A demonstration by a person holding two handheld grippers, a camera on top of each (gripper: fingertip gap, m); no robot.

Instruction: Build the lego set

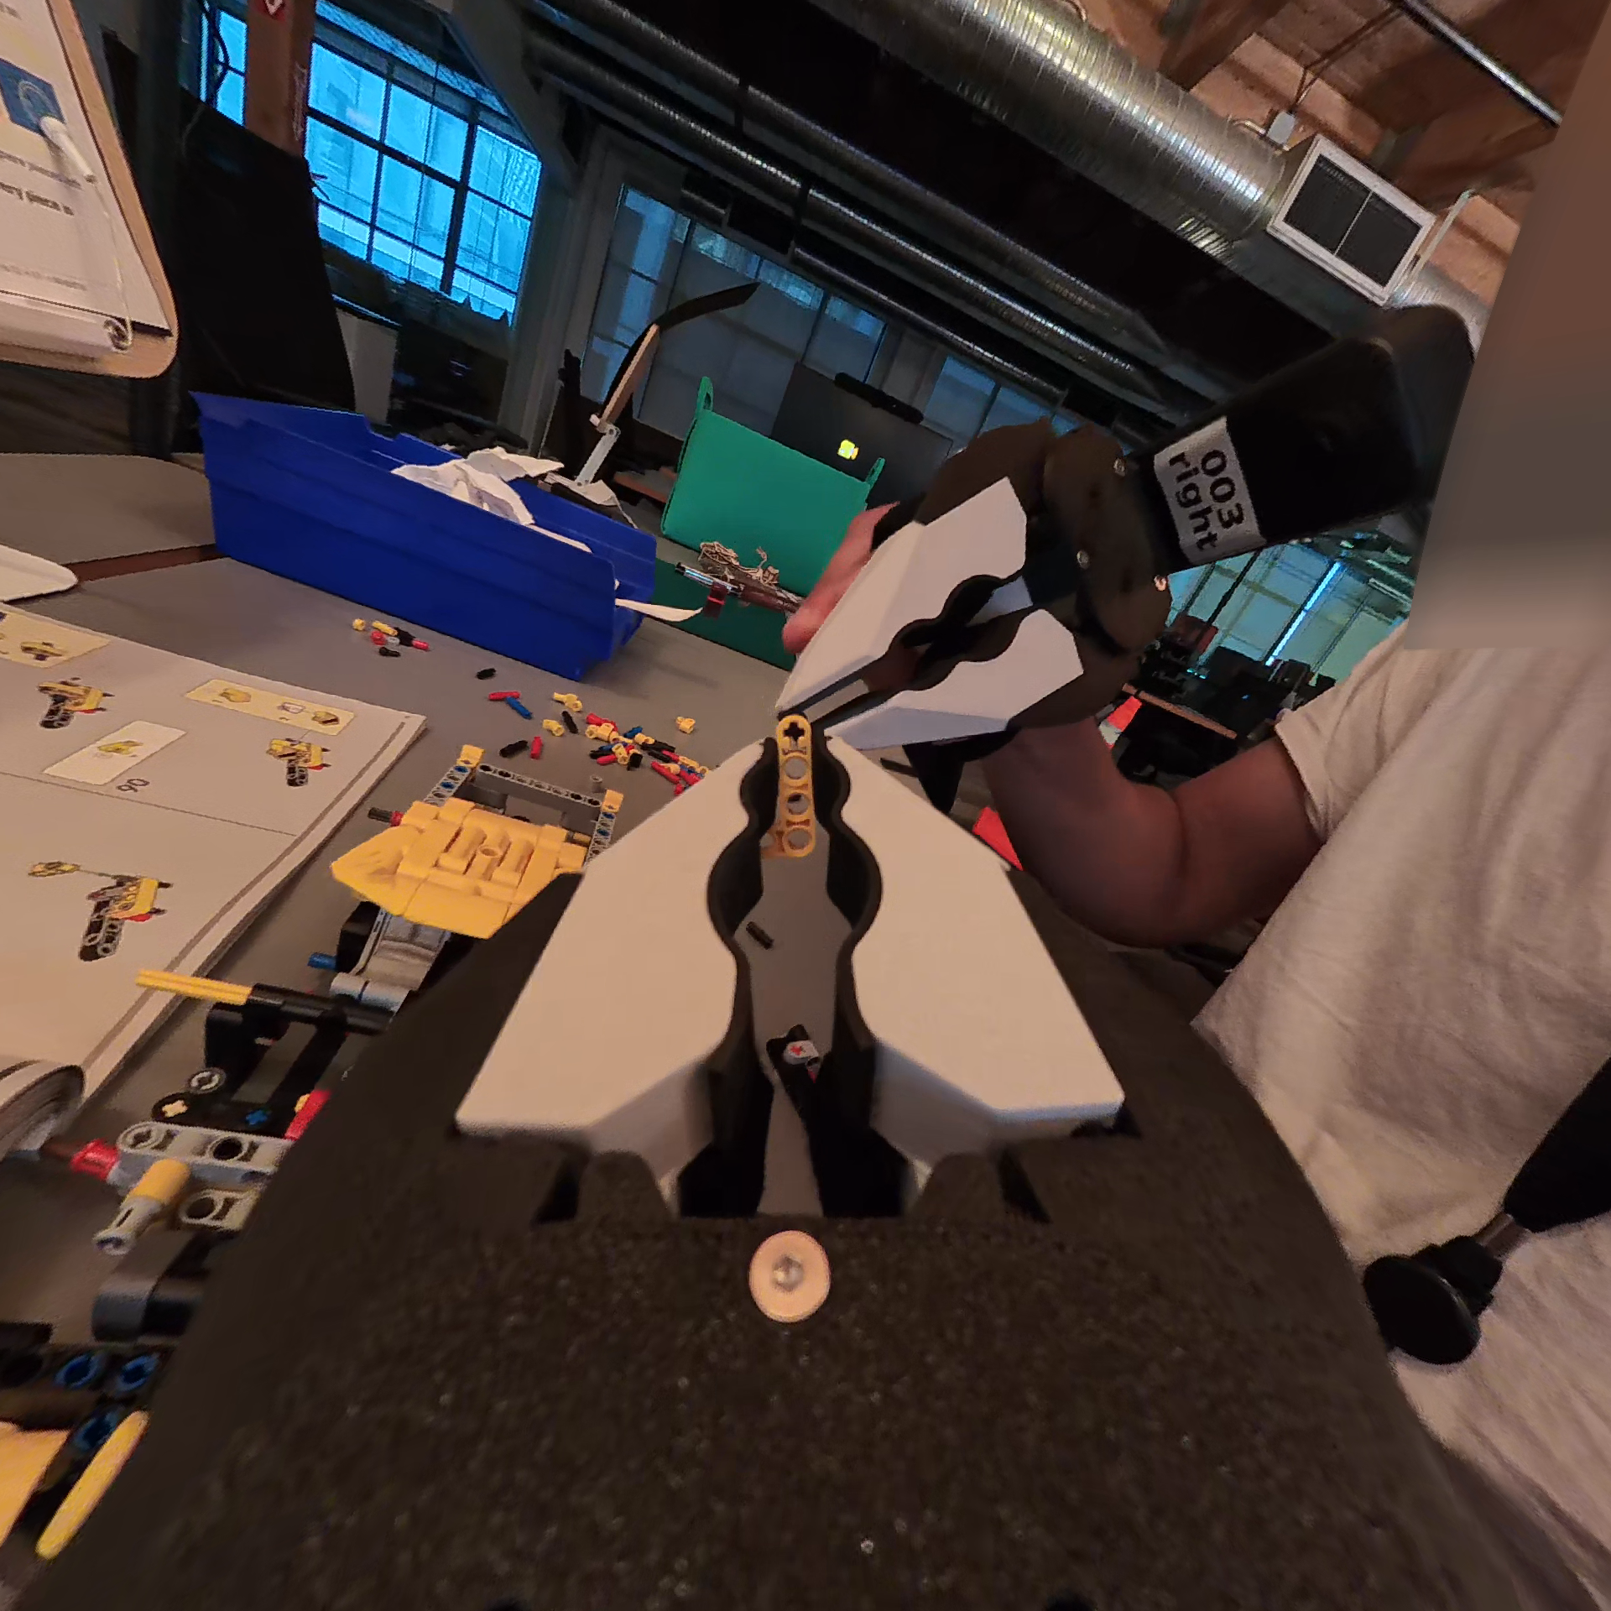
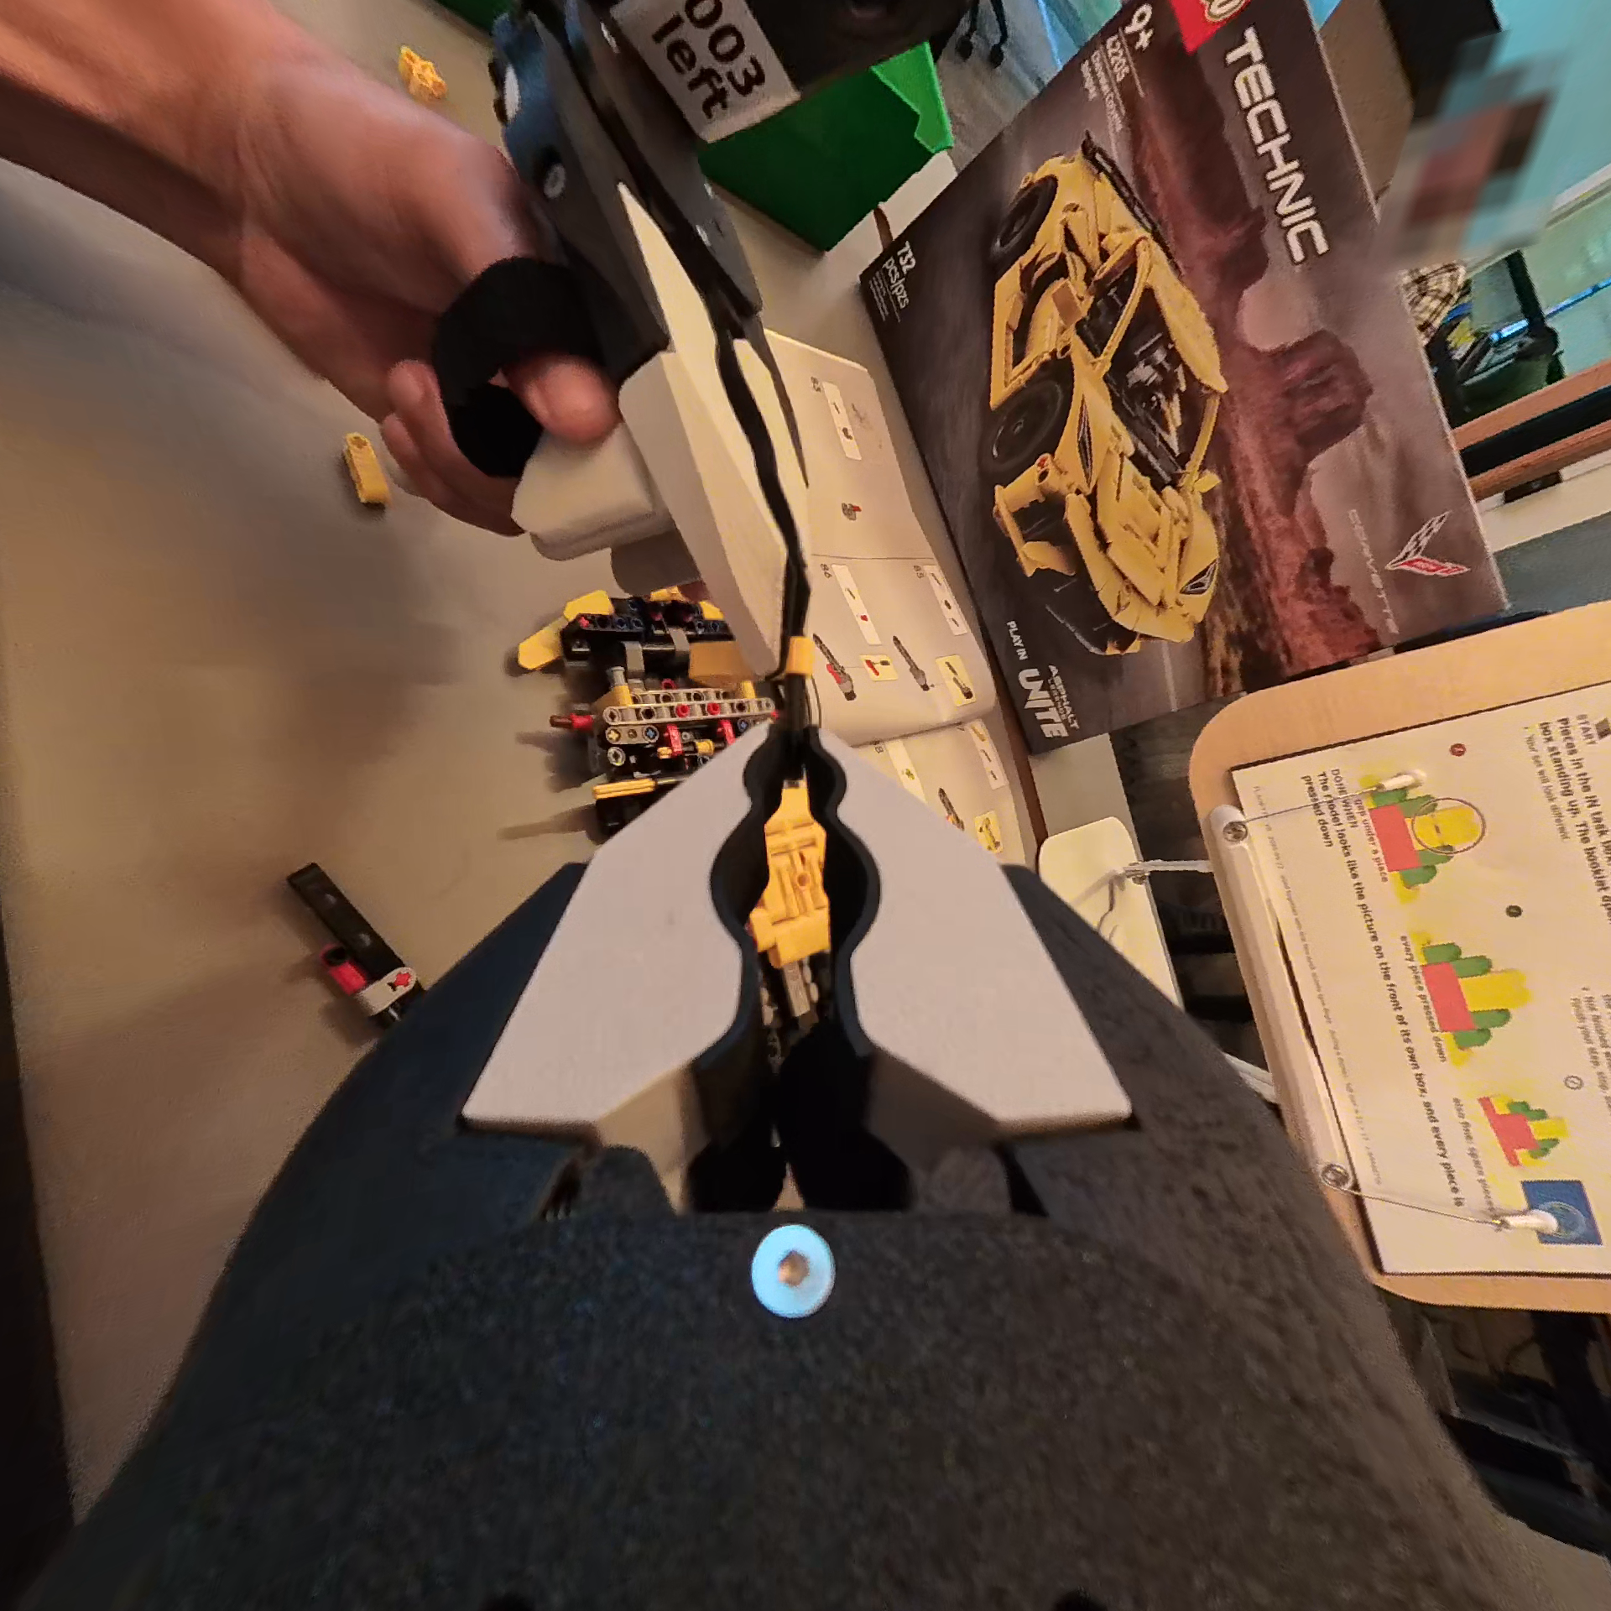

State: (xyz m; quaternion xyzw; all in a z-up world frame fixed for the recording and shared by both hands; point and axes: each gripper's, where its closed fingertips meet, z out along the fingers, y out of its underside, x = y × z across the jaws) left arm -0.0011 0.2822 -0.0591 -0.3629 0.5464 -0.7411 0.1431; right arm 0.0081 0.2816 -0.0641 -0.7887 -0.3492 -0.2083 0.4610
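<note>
Left tongs (image 1: 795, 741) clamp yellow beam (image 1: 795, 789); right tongs (image 2: 789, 741), closed together, touch its tip.

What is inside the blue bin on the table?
The blue bin holds crumpled white paper, which shows above its rim; a white strip hangs out at its near end. Anything lower in the bin is covered by its wall, so I cannot tell if bricks lie there.

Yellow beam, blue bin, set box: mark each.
yellow beam (image 1: 795, 789), left wrist view, a middle hole.
blue bin (image 1: 418, 540), left wrist view, its long side wall.
set box (image 2: 1220, 366), right wrist view, its printed front.
</note>
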